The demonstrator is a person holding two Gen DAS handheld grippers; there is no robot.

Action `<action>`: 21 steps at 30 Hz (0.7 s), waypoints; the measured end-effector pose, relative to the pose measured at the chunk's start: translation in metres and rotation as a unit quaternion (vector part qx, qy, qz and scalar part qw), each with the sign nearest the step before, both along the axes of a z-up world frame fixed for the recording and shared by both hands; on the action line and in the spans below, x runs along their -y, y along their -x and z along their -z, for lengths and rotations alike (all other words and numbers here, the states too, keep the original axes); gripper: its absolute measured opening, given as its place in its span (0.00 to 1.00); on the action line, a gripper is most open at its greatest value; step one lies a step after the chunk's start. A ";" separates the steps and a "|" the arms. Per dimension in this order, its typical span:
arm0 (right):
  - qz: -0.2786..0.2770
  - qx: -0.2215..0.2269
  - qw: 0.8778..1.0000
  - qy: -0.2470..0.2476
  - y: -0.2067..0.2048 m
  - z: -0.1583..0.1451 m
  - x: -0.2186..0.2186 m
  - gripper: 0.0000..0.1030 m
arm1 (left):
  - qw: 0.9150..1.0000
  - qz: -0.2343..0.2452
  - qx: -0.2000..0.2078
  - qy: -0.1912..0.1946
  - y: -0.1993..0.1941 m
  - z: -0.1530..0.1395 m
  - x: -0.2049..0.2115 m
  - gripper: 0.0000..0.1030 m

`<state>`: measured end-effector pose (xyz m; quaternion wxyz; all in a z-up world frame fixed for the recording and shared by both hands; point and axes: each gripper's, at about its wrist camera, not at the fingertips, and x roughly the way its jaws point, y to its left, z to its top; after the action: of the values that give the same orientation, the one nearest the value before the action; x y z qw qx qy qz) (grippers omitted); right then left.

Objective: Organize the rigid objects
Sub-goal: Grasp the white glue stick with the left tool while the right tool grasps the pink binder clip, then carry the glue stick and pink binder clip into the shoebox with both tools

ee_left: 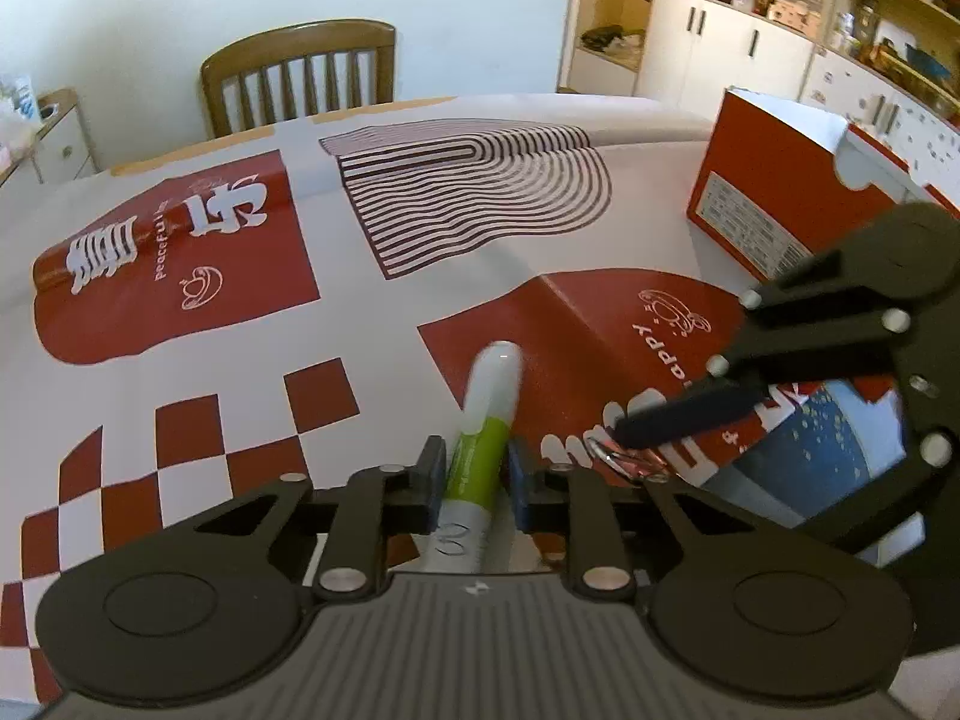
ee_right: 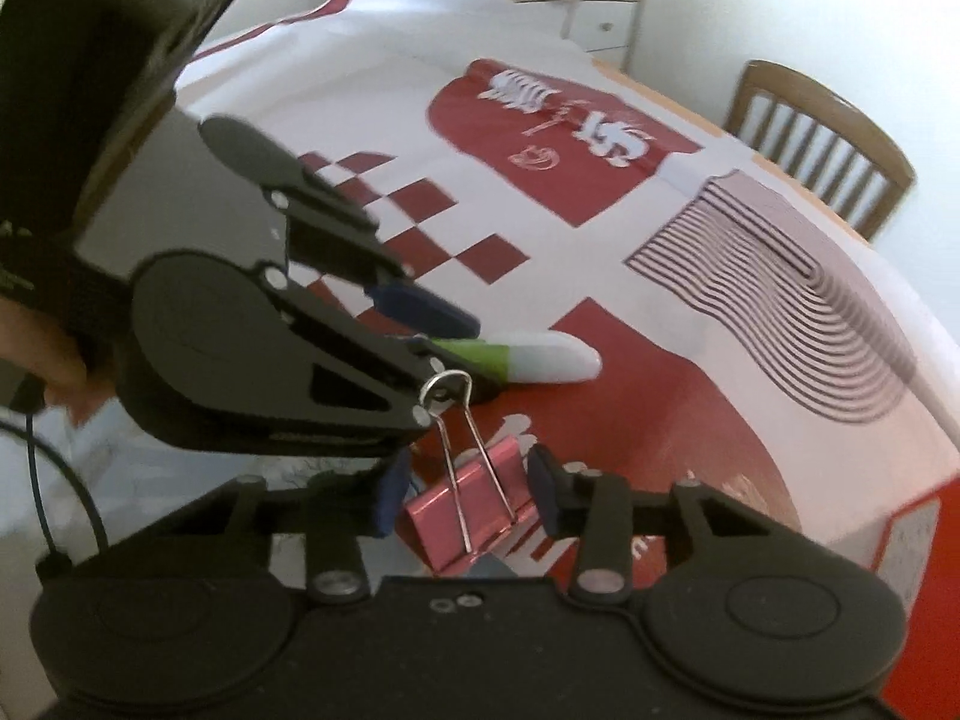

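The counter (ee_left: pixel 252 360) is draped in a white cloth printed with red blocks, checks and striped arcs, and most of it lies bare toward ten and twelve o'clock in the left wrist view. Its far edge shows a strip of wood, with a slatted wooden chair (ee_left: pixel 300 75) just behind. At two o'clock a red box (ee_left: pixel 774 192) stands on the cloth, and cupboards and cluttered shelves (ee_left: pixel 780 18) line the wall beyond.

The left tongs (ee_left: pixel 477 477) are pinching a white and green marker (ee_left: pixel 489 420), which lies on a red patch with its white cap pointing to twelve. The right tongs (ee_right: pixel 465 495) straddle a pink binder clip (ee_right: pixel 465 519) lying on the cloth, its wire handles reaching toward eleven o'clock; their pads sit just beside the clip, and contact cannot be made out.

In the right wrist view the left tool covers the marker's rear end, a hand (ee_right: pixel 42 354) is cut off at nine o'clock, and the picture is blurred. A blue patterned patch at four o'clock in the left view is hard to identify.
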<state>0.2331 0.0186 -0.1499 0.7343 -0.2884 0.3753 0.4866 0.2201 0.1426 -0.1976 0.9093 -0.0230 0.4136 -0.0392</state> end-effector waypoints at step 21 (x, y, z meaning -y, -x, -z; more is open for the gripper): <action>0.161 0.016 0.985 -0.061 0.010 -0.053 0.056 0.09 | 0.996 -0.071 -0.015 0.057 0.024 -0.026 -0.010 0.17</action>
<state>0.2230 -0.0377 -0.0973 0.8252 -0.1860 0.3748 0.3793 0.1957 0.1523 -0.1711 0.9009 -0.1042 0.4213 0.0021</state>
